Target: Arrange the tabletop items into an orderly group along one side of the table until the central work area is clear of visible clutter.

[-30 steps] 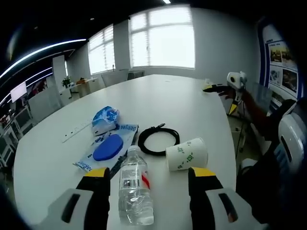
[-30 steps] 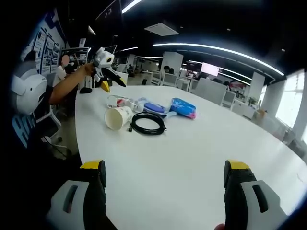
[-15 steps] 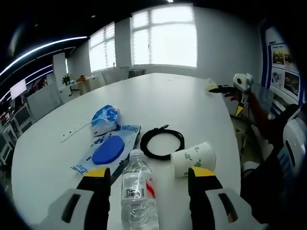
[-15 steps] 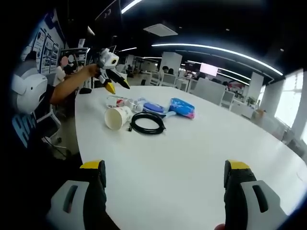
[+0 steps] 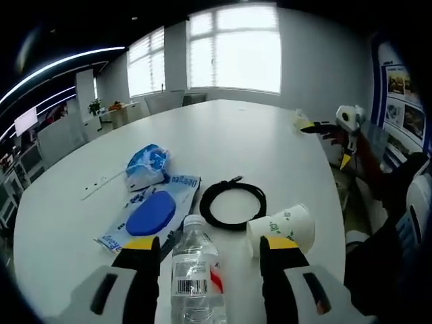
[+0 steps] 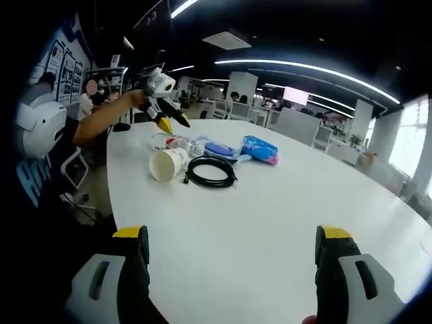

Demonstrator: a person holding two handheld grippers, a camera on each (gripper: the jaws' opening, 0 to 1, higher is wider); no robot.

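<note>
A clear water bottle with a white label lies on the white bench between the spread jaws of the left claw. A tipped paper cup, coiled black cable and blue packets crowd beside it. The right claw hangs wide open over bare bench.

The bench is showing plain white. The coiled cable is showing black. The paper cup is showing white with green print. The water bottle is showing clear, with a white cap and a red-and-white label. The flat packet is showing white with blue lettering and a blue oval; the pouch is showing light blue and white. Both grippers' jaws are showing black with yellow tips.
</note>
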